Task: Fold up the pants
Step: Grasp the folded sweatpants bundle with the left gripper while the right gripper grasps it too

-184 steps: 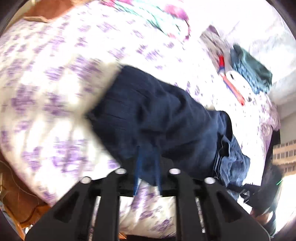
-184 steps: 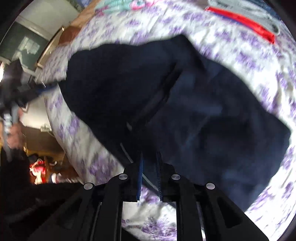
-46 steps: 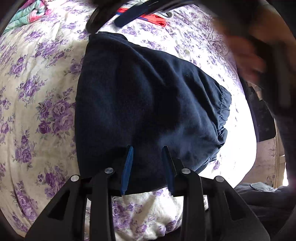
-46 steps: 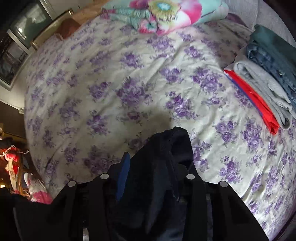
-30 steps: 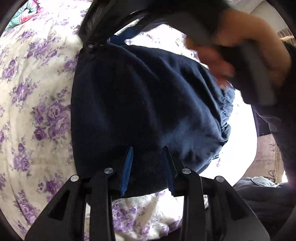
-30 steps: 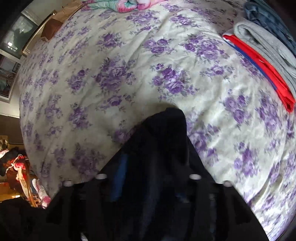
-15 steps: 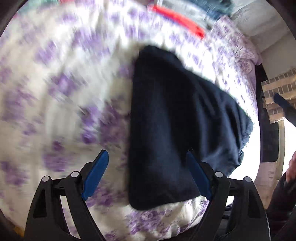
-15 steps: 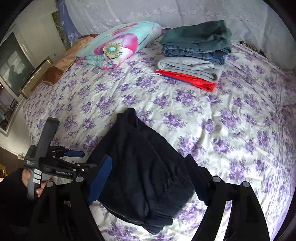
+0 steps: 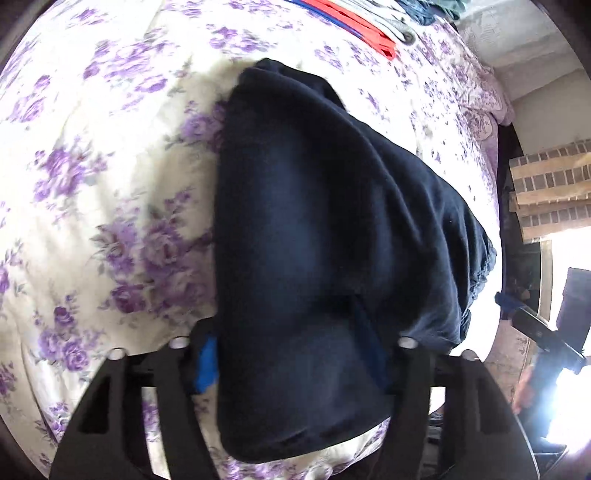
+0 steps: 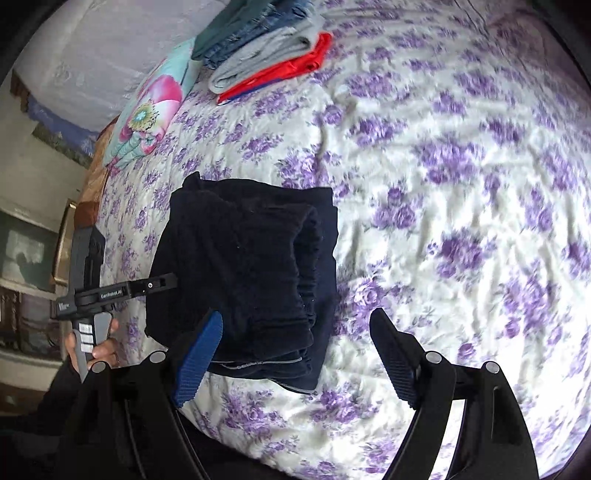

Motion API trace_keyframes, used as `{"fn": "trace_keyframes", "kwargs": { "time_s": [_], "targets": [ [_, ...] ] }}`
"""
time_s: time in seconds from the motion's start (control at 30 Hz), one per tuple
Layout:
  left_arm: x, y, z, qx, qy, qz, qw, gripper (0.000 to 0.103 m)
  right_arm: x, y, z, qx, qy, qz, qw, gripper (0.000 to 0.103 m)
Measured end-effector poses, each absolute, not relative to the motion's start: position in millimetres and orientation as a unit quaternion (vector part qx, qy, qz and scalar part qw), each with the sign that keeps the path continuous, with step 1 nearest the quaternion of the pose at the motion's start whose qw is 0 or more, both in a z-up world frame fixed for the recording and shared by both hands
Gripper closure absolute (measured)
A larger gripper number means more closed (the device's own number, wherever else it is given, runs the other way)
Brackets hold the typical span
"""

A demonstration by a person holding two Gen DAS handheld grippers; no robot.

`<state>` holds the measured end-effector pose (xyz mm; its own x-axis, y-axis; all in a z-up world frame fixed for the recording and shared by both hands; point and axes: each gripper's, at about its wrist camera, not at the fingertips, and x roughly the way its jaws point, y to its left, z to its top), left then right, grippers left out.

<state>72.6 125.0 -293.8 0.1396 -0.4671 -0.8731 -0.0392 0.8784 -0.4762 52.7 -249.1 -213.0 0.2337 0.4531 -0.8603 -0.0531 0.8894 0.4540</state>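
Observation:
The dark navy pants (image 10: 251,273) lie folded into a thick bundle on the purple-flowered bedsheet (image 10: 461,184). They fill the middle of the left wrist view (image 9: 325,229). My left gripper (image 9: 291,354) is open, its fingers on either side of the near end of the bundle, partly hidden by cloth. It shows from the side in the right wrist view (image 10: 122,291). My right gripper (image 10: 295,354) is open and empty, hovering over the bundle's near right corner.
A stack of folded clothes (image 10: 266,48), red at the bottom, sits at the far side of the bed, also seen in the left wrist view (image 9: 354,22). A floral pillow (image 10: 151,107) lies beside it. The bed edge is close to me.
Both grippers let go of the pants and opened wide. The right one pulled back from the bundle. The left one has pushed in around the bundle's near end.

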Motion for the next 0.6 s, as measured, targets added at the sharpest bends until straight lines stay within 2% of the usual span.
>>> {"fn": "trace_keyframes", "kwargs": {
  "time_s": [0.1, 0.23, 0.33, 0.5, 0.6],
  "targets": [
    [72.8, 134.9, -298.1, -0.223, 0.640, -0.147, 0.720, 0.057, 62.4, -244.5, -234.1, 0.202, 0.607, 0.179, 0.748, 0.021],
    [72.5, 136.6, -300.4, -0.212, 0.645, -0.149, 0.718, 0.055, 72.0, -231.1, -251.6, 0.196, 0.623, 0.188, 0.733, 0.021],
    [72.7, 137.0, -305.6, -0.219, 0.651, -0.157, 0.710, 0.049, 75.7, -227.0, -259.9, 0.189, 0.636, 0.183, 0.726, 0.020],
    [77.9, 132.5, -315.9, -0.236, 0.655, -0.166, 0.699, 0.035, 75.7, -224.9, -275.9, 0.201, 0.655, 0.191, 0.703, 0.011],
    [83.9, 127.9, -315.7, -0.228, 0.656, -0.167, 0.699, 0.032, 76.1, -221.9, -293.8, 0.238, 0.668, 0.203, 0.675, 0.008]
  ]
}}
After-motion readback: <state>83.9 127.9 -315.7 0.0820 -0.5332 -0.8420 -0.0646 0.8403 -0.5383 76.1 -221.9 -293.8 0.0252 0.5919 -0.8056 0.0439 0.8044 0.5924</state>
